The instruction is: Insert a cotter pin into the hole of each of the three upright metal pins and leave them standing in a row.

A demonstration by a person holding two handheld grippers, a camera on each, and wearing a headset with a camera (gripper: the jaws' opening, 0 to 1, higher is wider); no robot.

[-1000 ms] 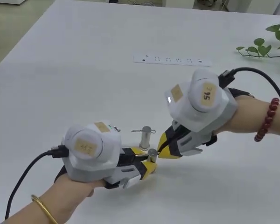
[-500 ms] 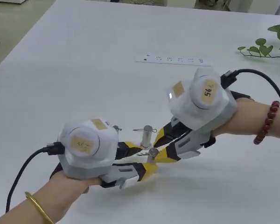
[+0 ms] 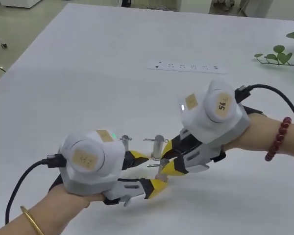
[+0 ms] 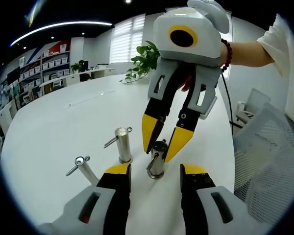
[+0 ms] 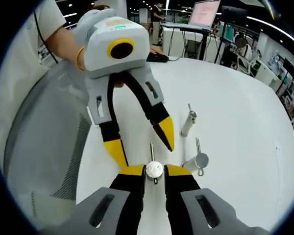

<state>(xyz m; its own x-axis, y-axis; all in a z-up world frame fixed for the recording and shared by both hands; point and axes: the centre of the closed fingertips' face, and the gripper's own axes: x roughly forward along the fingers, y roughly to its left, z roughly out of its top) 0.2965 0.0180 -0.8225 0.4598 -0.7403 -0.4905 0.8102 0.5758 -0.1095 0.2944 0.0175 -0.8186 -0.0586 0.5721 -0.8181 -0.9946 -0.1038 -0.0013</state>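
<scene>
On a white table, the right gripper clenches the nearest metal pin, a cotter pin through its hole, while the left gripper holds its jaws spread either side of it. A second metal pin and a third metal pin, each likewise fitted, stand just beyond, toward the left.

Left gripper sat lower left, jaws spread wide. Right gripper pointed down-left from centre right, jaws narrowly parted (grip unclear). Grippers faced each other, close.

Bright, even overhead light; fisheye-warped edges.
</scene>
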